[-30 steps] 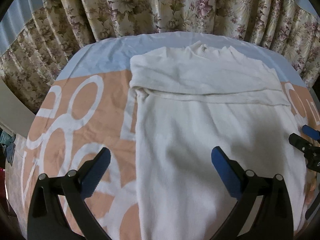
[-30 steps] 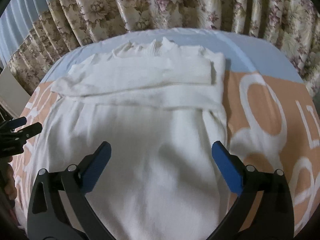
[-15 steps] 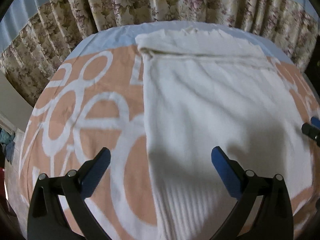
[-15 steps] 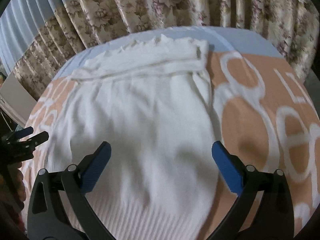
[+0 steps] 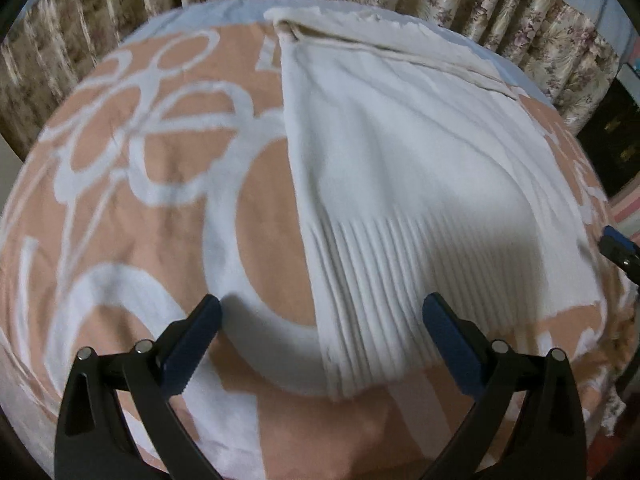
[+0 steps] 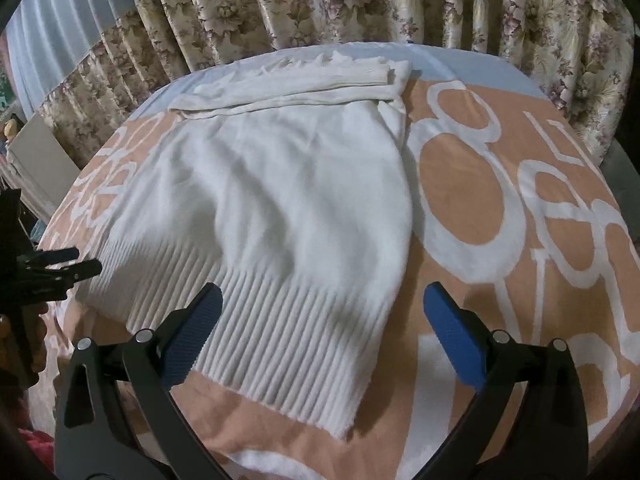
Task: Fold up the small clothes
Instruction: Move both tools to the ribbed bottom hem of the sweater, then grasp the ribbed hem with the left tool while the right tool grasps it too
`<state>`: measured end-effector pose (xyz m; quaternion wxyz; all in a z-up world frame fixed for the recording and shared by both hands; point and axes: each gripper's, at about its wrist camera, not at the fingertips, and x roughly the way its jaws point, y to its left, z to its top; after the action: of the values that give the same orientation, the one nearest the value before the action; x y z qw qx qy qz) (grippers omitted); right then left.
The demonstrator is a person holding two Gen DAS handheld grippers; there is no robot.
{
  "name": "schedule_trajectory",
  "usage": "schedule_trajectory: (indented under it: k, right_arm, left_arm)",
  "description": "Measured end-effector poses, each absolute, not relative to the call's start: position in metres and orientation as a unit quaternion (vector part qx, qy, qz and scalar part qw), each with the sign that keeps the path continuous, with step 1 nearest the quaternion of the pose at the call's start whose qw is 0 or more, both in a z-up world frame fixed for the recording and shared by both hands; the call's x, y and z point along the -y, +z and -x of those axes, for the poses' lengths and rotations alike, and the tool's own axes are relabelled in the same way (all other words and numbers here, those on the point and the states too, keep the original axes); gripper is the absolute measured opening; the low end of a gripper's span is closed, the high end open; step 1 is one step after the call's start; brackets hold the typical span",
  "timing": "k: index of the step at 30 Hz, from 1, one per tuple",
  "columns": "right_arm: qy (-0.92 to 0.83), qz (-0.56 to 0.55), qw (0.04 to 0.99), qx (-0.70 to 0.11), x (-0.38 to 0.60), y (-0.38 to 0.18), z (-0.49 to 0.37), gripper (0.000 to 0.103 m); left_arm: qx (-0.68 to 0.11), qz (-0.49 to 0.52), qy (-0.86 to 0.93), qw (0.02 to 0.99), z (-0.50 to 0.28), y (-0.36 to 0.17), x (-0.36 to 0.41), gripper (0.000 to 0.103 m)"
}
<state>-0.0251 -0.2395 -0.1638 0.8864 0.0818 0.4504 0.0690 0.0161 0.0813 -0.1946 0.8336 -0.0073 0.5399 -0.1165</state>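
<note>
A white knit sweater [image 5: 400, 168] lies flat on the bed, sleeves folded across its far end, ribbed hem nearest me. In the right wrist view the sweater [image 6: 280, 200] fills the middle. My left gripper [image 5: 320, 336] is open and empty, just above the hem's left corner. My right gripper [image 6: 320, 320] is open and empty, above the hem's right corner. The right gripper's tip shows at the right edge of the left wrist view [image 5: 620, 246]; the left gripper shows at the left edge of the right wrist view [image 6: 52, 268].
The bed cover [image 5: 140, 160] is peach with white rings and letters; it also shows in the right wrist view [image 6: 500, 200]. Floral curtains [image 6: 360, 4] hang behind the bed. The bed's near edge lies just below both grippers.
Both grippers have drawn back along the sweater from its middle to the ribbed hem. Both stay open and empty.
</note>
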Motion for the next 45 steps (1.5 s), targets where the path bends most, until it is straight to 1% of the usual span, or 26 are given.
schedule_trajectory:
  k: [2, 4, 5, 7, 9, 11, 13, 16, 19, 20, 21, 22, 24, 29, 30, 32, 34, 35, 36, 37, 38, 39, 40, 42, 45]
  right_arm:
    - [0.066, -0.088, 0.886, -0.451, 0.241, -0.165, 0.026, 0.1]
    - [0.067, -0.09, 0.884, -0.454, 0.24, -0.166, 0.026, 0.1]
    - [0.067, -0.089, 0.884, -0.455, 0.239, -0.166, 0.025, 0.1]
    - [0.068, -0.087, 0.885, -0.452, 0.238, -0.165, 0.025, 0.1]
    - [0.066, -0.087, 0.885, -0.453, 0.239, -0.164, 0.025, 0.1]
    - [0.064, -0.092, 0.883, -0.455, 0.241, -0.164, 0.024, 0.1]
    - [0.063, -0.096, 0.882, -0.458, 0.243, -0.166, 0.025, 0.1]
    - [0.059, -0.1, 0.878, -0.464, 0.245, -0.168, 0.027, 0.1]
    - [0.057, -0.111, 0.874, -0.471, 0.25, -0.17, 0.029, 0.1]
    - [0.056, -0.114, 0.871, -0.474, 0.252, -0.171, 0.029, 0.1]
    - [0.056, -0.117, 0.87, -0.476, 0.252, -0.173, 0.03, 0.1]
    - [0.056, -0.12, 0.868, -0.479, 0.254, -0.174, 0.031, 0.1]
    - [0.059, -0.121, 0.86, -0.492, 0.255, -0.177, 0.032, 0.1]
    - [0.076, -0.126, 0.845, -0.515, 0.255, -0.184, 0.041, 0.1]
    - [0.079, -0.125, 0.841, -0.521, 0.254, -0.186, 0.042, 0.098]
    - [0.082, -0.117, 0.834, -0.532, 0.25, -0.19, 0.044, 0.09]
    - [0.079, -0.104, 0.831, -0.541, 0.246, -0.194, 0.044, 0.072]
    - [0.079, -0.095, 0.83, -0.544, 0.243, -0.195, 0.044, 0.068]
    - [0.078, -0.085, 0.831, -0.545, 0.242, -0.196, 0.044, 0.061]
    - [0.079, -0.078, 0.831, -0.545, 0.24, -0.195, 0.044, 0.051]
    - [0.089, -0.078, 0.828, -0.548, 0.238, -0.195, 0.044, 0.045]
    - [0.095, -0.079, 0.826, -0.549, 0.238, -0.194, 0.043, 0.027]
    - [0.104, -0.083, 0.824, -0.551, 0.237, -0.194, 0.042, 0.014]
    - [0.113, -0.073, 0.823, -0.553, 0.234, -0.193, 0.041, 0.008]
    - [0.123, -0.049, 0.827, -0.546, 0.23, -0.19, 0.04, 0.006]
  left_arm:
    - [-0.541, 0.003, -0.119, 0.833, -0.013, -0.195, -0.079, 0.1]
    - [-0.54, -0.013, -0.117, 0.833, -0.01, -0.193, -0.075, 0.082]
    - [-0.54, -0.017, -0.119, 0.833, -0.01, -0.192, -0.073, 0.078]
    - [-0.546, -0.016, -0.133, 0.827, -0.008, -0.191, -0.07, 0.064]
    - [-0.549, -0.02, -0.137, 0.824, -0.007, -0.19, -0.068, 0.061]
    - [-0.554, -0.027, -0.14, 0.82, -0.007, -0.19, -0.064, 0.054]
    - [-0.56, -0.031, -0.154, 0.813, -0.006, -0.187, -0.06, 0.035]
    - [-0.569, -0.046, -0.154, 0.806, -0.007, -0.187, -0.055, 0.033]
    - [-0.577, -0.039, -0.154, 0.801, -0.011, -0.187, -0.056, 0.032]
    - [-0.579, -0.039, -0.154, 0.799, -0.012, -0.186, -0.056, 0.029]
    - [-0.581, -0.042, -0.154, 0.798, -0.013, -0.186, -0.056, 0.024]
    - [-0.583, -0.05, -0.152, 0.797, -0.012, -0.186, -0.055, 0.02]
    - [-0.585, -0.06, -0.151, 0.794, -0.011, -0.185, -0.052, 0.018]
    - [-0.583, -0.077, -0.147, 0.795, -0.012, -0.189, -0.047, 0.017]
    - [-0.582, -0.08, -0.146, 0.796, -0.012, -0.189, -0.046, 0.017]
    - [-0.58, -0.085, -0.145, 0.797, -0.012, -0.189, -0.045, 0.017]
    - [-0.578, -0.087, -0.144, 0.798, -0.011, -0.19, -0.044, 0.017]
    - [-0.577, -0.087, -0.144, 0.799, -0.011, -0.19, -0.043, 0.017]
    - [-0.575, -0.087, -0.145, 0.801, -0.011, -0.19, -0.043, 0.017]
    - [-0.573, -0.087, -0.147, 0.802, -0.01, -0.191, -0.042, 0.016]
    - [-0.572, -0.087, -0.148, 0.802, -0.009, -0.191, -0.043, 0.016]
    - [-0.57, -0.087, -0.149, 0.804, -0.009, -0.191, -0.043, 0.014]
    - [-0.568, -0.088, -0.15, 0.804, -0.009, -0.191, -0.043, 0.012]
    - [-0.565, -0.089, -0.151, 0.806, -0.009, -0.19, -0.043, 0.01]
    - [-0.559, -0.086, -0.151, 0.811, -0.012, -0.189, -0.045, 0.009]
